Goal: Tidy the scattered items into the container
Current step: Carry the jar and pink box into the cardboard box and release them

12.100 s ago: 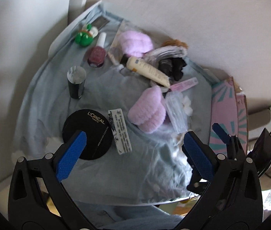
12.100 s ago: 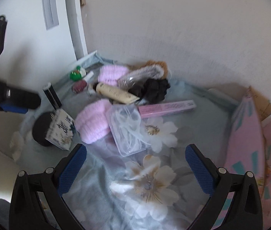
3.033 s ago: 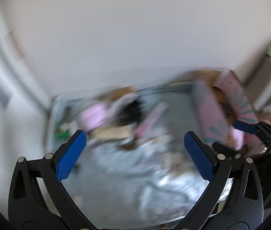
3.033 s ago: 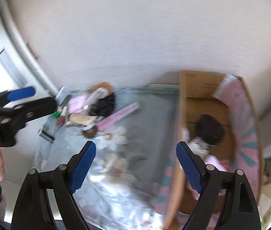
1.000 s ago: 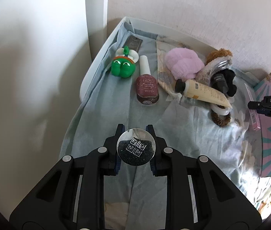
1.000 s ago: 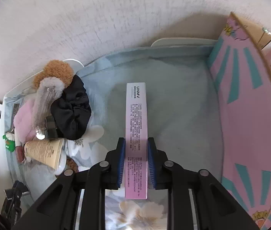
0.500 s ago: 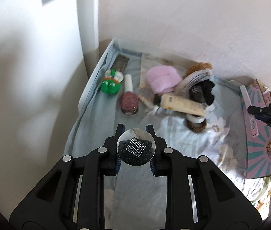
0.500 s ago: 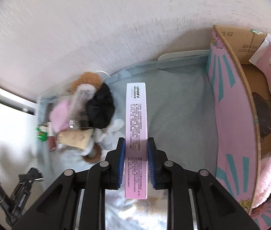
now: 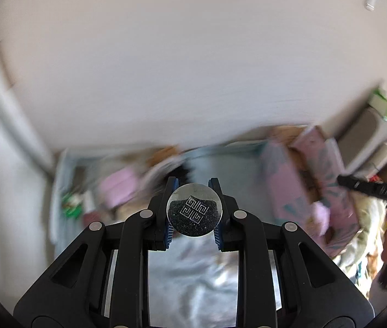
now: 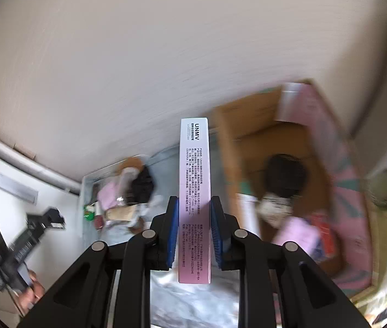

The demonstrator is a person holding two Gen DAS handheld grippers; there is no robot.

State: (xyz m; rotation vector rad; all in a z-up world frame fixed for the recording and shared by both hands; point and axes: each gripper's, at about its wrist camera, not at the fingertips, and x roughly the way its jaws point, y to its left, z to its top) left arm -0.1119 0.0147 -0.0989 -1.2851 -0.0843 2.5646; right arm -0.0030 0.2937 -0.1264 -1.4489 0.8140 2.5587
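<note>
Both views now blurred, swung toward pink cardboard box [image 10: 338, 169]. Left tool [image 9: 194, 211] clamps round mirror-capped black tube [image 9: 194, 210]; right tool [image 10: 194, 225] clamps long pink carton [image 10: 194, 191]. Only right view shows box contents, probably dark compact [image 10: 285, 175].

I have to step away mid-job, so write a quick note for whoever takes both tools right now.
Left tool: shut on the round silver-topped cosmetic, held in the air.
Right tool: shut on the long pink UNMV box, also lifted, with the cardboard container ahead to its right.
Done: the container already holds a black round item, a pink fluffy piece and a few more.
Left: drop both held items in, then fetch the pile on the grey-blue cloth: black scrunchie, pink puff, cream tube, green toy. The view is blurred, so recheck.
</note>
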